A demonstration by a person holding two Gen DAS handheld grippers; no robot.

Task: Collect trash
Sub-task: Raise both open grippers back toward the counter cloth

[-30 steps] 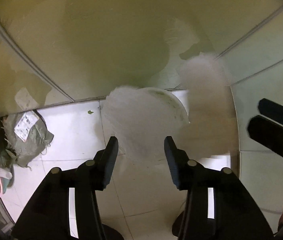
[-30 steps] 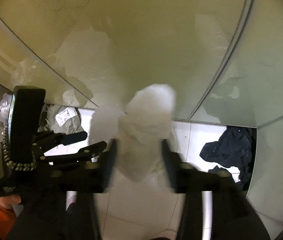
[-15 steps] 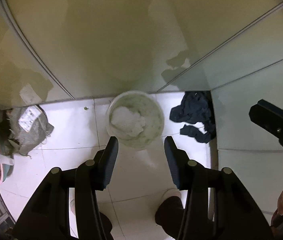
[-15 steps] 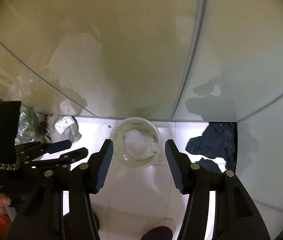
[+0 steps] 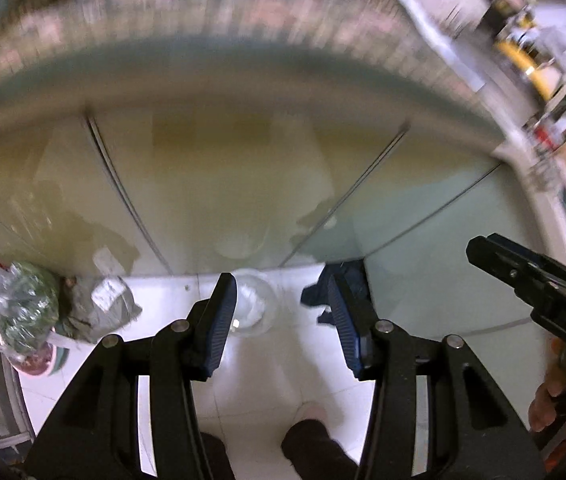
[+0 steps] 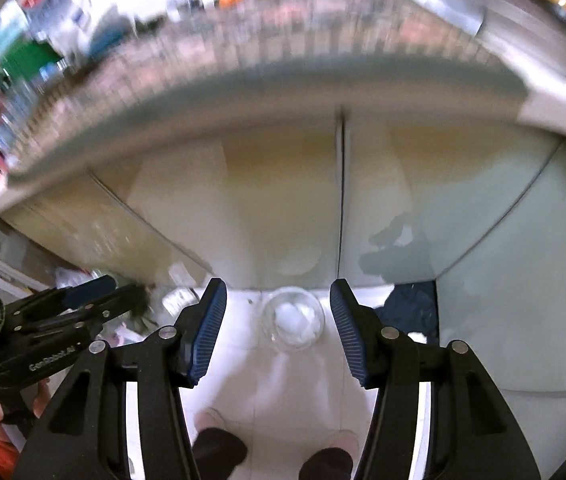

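Note:
A round white trash bin (image 6: 293, 323) stands far below on the white tiled floor against the cabinet fronts, with crumpled white tissue (image 6: 297, 322) inside it. In the left wrist view the bin (image 5: 255, 312) shows small between the fingers. My left gripper (image 5: 281, 312) hangs high above the floor, open, nothing between its blue pads. My right gripper (image 6: 278, 320) is likewise high up, open and empty. Each gripper shows in the other's view: the right one (image 5: 531, 276) at the right edge, the left one (image 6: 67, 304) at the left.
A dark blue cloth (image 6: 411, 308) lies on the floor right of the bin. A grey parcel bag (image 5: 103, 308) and a clear bag of greens (image 5: 27, 308) sit at the left. The person's feet (image 6: 219, 440) stand below. The countertop edge (image 5: 243, 68) spans the top, blurred.
One second ago white tissue was in the air by both grippers' open fingers; it now lies in the bin. Both grippers have risen far, so bin and floor look much smaller.

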